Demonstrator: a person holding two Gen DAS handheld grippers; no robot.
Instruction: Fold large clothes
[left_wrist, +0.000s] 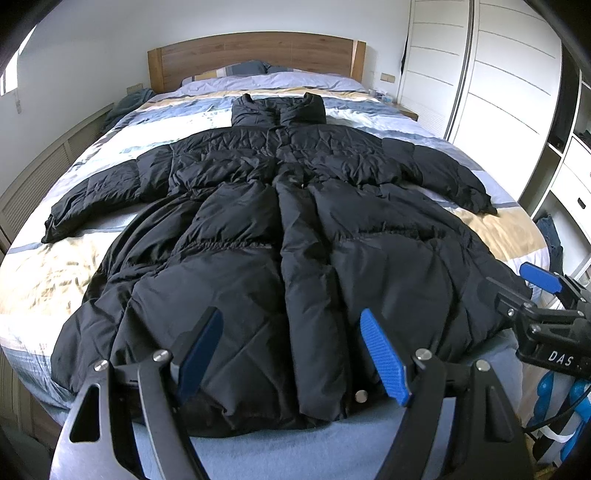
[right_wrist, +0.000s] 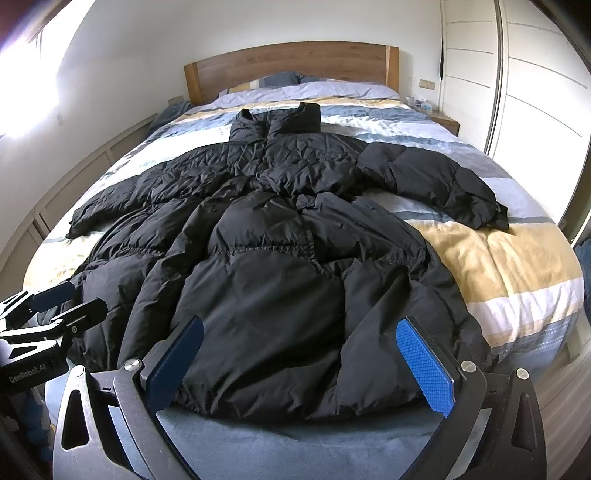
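While coat (left_wrist: 288, 229) lies flat, both fingers (left_wrist: 384, 358) spread wide, empty, seemingly just above hem.

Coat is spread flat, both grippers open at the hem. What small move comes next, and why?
Probably swing the right gripper out to the right sleeve and grasp its cuff: the black coat lies unfolded with sleeves outstretched, and neither it nor the left gripper holds anything.

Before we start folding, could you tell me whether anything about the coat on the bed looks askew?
The black puffer coat lies front-up and spread out, but its skirt is rumpled and bunched, and the right sleeve bends downward at the cuff. Otherwise nothing stands out.
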